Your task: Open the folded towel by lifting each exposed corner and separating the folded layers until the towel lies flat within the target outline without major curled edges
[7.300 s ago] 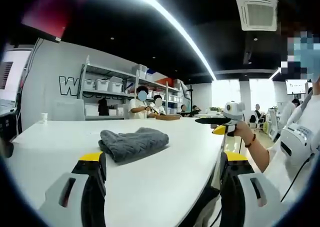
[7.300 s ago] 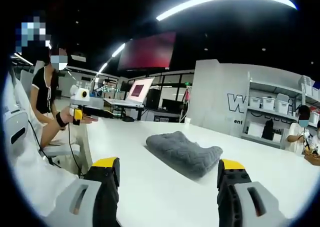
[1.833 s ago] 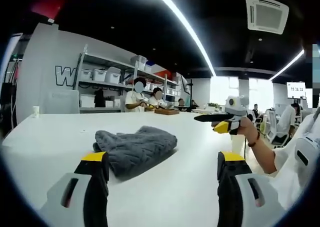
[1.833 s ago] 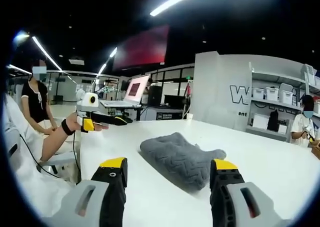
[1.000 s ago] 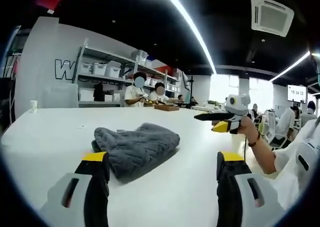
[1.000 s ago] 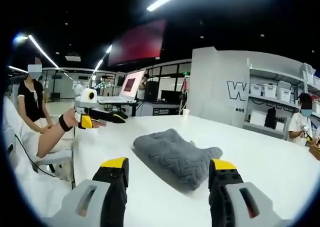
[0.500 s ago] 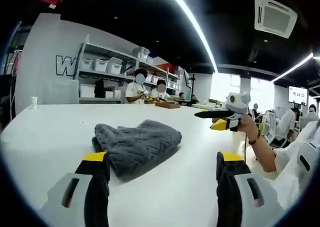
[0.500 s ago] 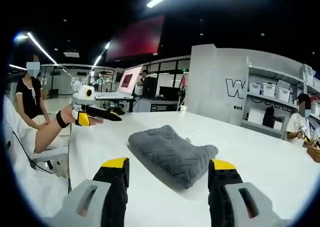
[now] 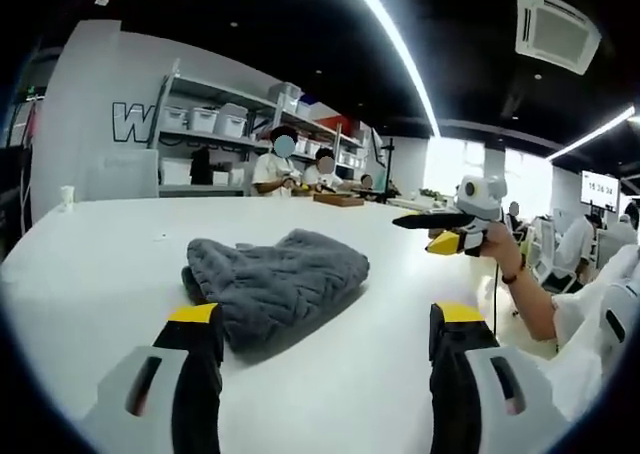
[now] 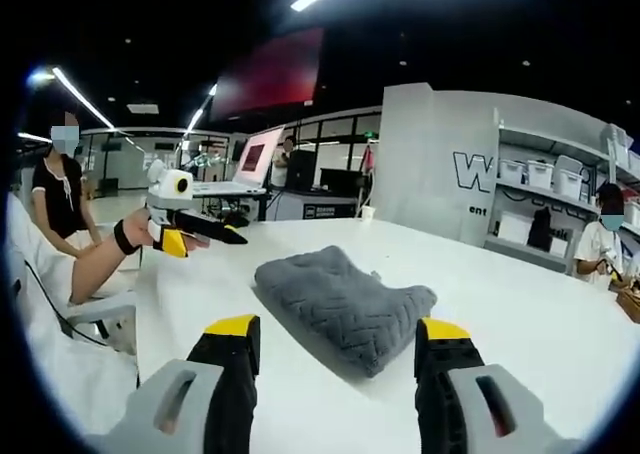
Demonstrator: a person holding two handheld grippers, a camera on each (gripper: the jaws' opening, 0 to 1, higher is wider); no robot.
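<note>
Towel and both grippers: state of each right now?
towel: still folded, bunched in layers, lying on the white table, not held.
left gripper: open, jaws wide apart, empty, hovering short of the towel.
right gripper: open, empty, hovering short of the towel.
target outline: none that I can make out on the table.
</note>
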